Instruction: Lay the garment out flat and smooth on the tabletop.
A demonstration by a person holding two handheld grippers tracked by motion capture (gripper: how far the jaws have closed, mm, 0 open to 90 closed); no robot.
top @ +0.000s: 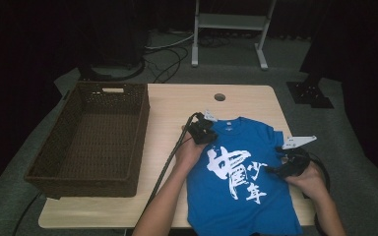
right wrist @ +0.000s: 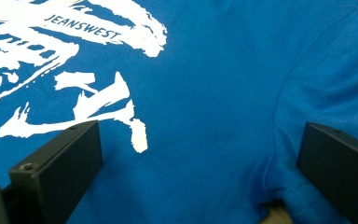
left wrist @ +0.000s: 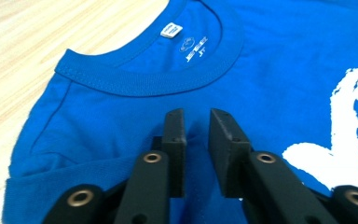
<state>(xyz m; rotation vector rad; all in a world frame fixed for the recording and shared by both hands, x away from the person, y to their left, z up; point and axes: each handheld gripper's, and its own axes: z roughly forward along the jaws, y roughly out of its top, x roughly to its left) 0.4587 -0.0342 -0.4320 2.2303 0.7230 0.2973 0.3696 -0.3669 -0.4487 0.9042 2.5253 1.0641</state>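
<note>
Dark room, grey floor, white frame legs behind. Pale wooden bench (top: 167, 105): empty brown wicker basket (top: 91, 137) at left; blue printed T-shirt (top: 241, 182) flat at right, hem overhanging the near edge. Left gripper (left wrist: 196, 122), jaws narrowed, pinching a fabric fold below the collar (left wrist: 144, 84); pinch both layers. Right gripper (right wrist: 196, 154) wide over the sleeve seam; close squarely.

T-shirt (top: 241, 187) hem runs off the high view's bottom edge, both forearms cut there too. Left gripper (left wrist: 196, 122) view: can't tell if the pads actually pinch cloth, gap too dark. Neck label (left wrist: 171, 30) text too small to read. Right gripper (right wrist: 200, 154) view: sleeve and print cropped by frame edges
</note>
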